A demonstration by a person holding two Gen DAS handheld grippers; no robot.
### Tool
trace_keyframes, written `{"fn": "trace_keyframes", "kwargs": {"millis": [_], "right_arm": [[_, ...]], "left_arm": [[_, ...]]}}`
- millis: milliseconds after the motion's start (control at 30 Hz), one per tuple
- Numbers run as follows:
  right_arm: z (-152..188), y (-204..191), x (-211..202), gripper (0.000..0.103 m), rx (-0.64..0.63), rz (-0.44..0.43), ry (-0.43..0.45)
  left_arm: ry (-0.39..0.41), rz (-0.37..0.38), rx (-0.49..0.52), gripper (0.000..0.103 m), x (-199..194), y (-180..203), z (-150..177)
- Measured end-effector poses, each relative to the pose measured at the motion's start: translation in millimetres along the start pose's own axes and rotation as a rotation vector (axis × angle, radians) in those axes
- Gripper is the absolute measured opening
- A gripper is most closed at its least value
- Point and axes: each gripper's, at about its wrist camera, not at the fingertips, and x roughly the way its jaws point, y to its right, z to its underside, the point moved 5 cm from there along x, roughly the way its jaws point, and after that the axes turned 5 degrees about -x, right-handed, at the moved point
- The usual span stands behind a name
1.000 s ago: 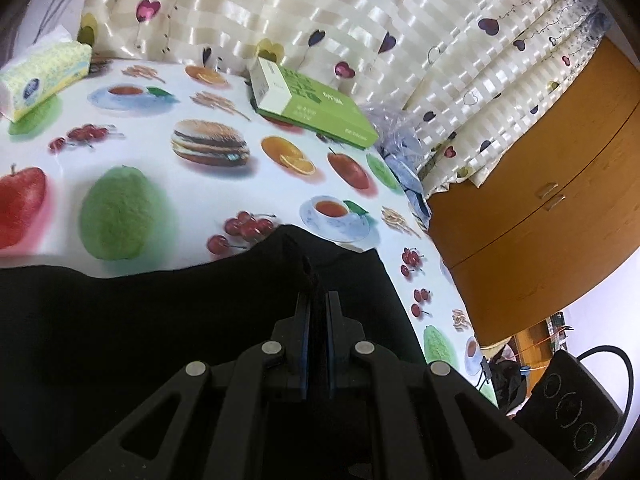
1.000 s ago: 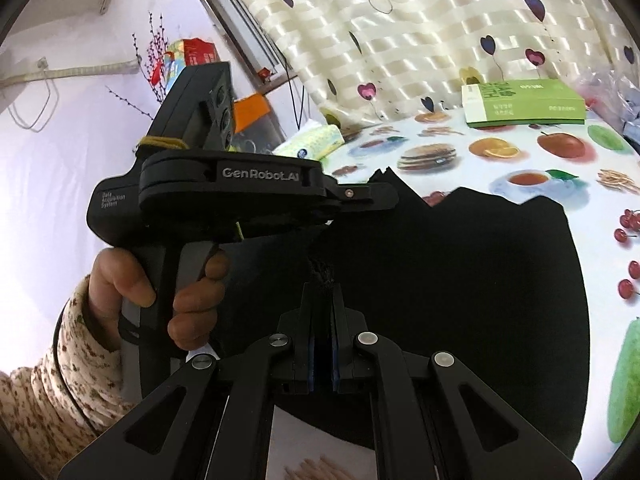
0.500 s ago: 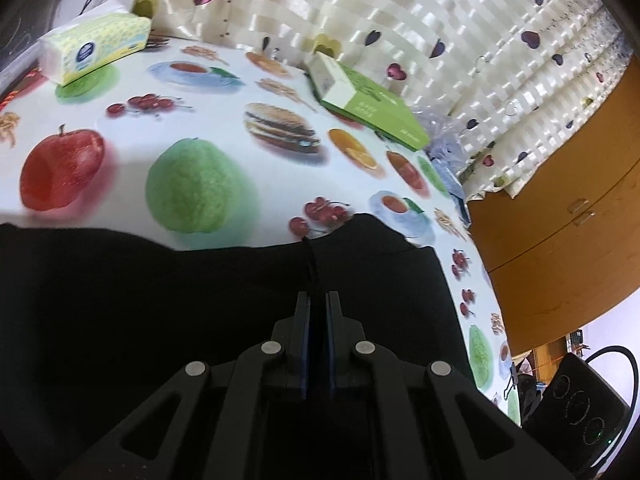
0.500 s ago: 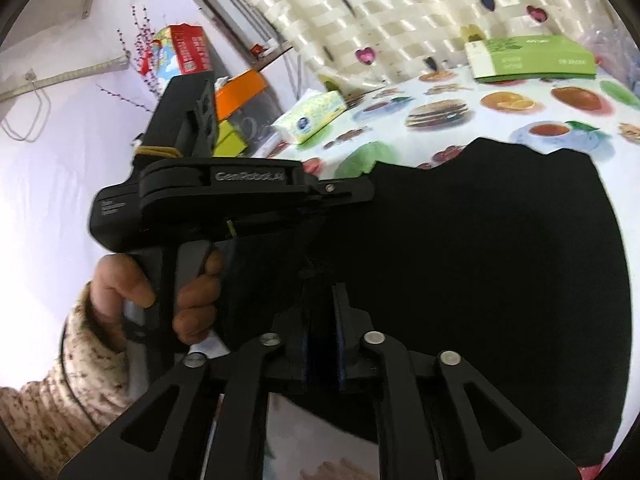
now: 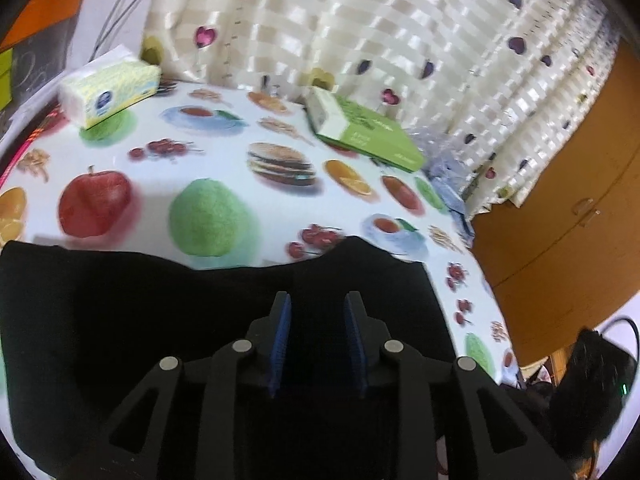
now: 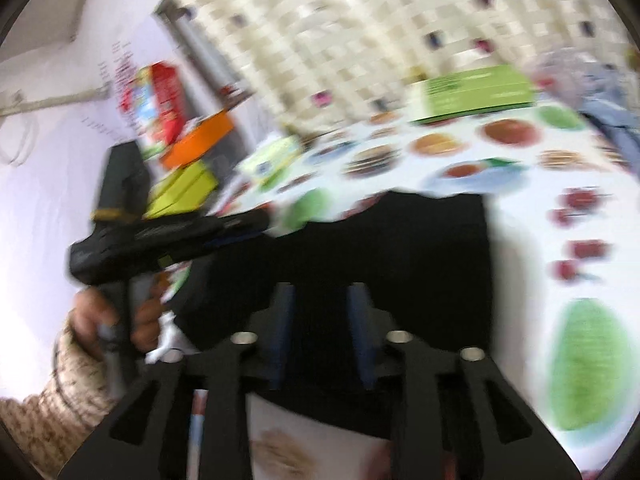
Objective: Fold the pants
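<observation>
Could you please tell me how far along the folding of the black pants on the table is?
Done: the black pants lie flat as a doubled rectangle. In hand: both the left claw and right claw are opening, gripping nothing. Left: possibly another fold; the pictures don't settle it.

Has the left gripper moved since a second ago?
Yes. In the left wrist view the tissue pack slid from the far left edge toward the middle, so the left gripper swung left. Its jaws are opening above the black pants.

Pants (image 5: 224, 320) lie on the table (image 5: 240, 184), boxes (image 5: 368, 136) behind.
</observation>
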Motion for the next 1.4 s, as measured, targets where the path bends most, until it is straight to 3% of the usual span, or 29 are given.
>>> {"fn": "trace_keyframes", "kwargs": {"millis": [67,200,367,500,567,600,667,1000,1200,1300,1400], "right_arm": [[7,23,-2,0.044,0.025,0.101,-0.035],[20,46,3,0.044,0.048,0.183,-0.094],[26,44,18,0.044,0.066,0.127,-0.131],[28,51,14,0.044,0.103,0.1,-0.133],[28,56,14,0.029,0.124,0.095,-0.135],[29,59,13,0.016,0.128,0.086,-0.134],[30,65,10,0.01,0.148,0.049,-0.124],[34,86,-18,0.008,0.156,0.06,-0.1],[33,120,-53,0.0,0.142,0.19,-0.082],[34,133,-64,0.0,0.198,0.133,-0.076],[36,133,-64,0.0,0.2,0.129,-0.084]], "left_arm": [[-0.014,0.023,0.018,0.033,6,11,6],[-0.096,0.04,0.044,0.034,31,28,31],[-0.149,0.02,0.038,0.034,42,27,54],[-0.134,0.024,0.022,0.034,40,23,61],[-0.121,0.019,0.025,0.034,41,23,63],[-0.112,0.019,0.026,0.034,41,24,64],[-0.102,0.022,0.029,0.034,42,24,65],[-0.107,0.042,0.044,0.034,50,45,77],[-0.137,0.088,0.055,0.034,59,68,88],[-0.127,0.072,0.095,0.048,61,83,93],[-0.123,0.049,0.134,0.05,61,89,96]]}}
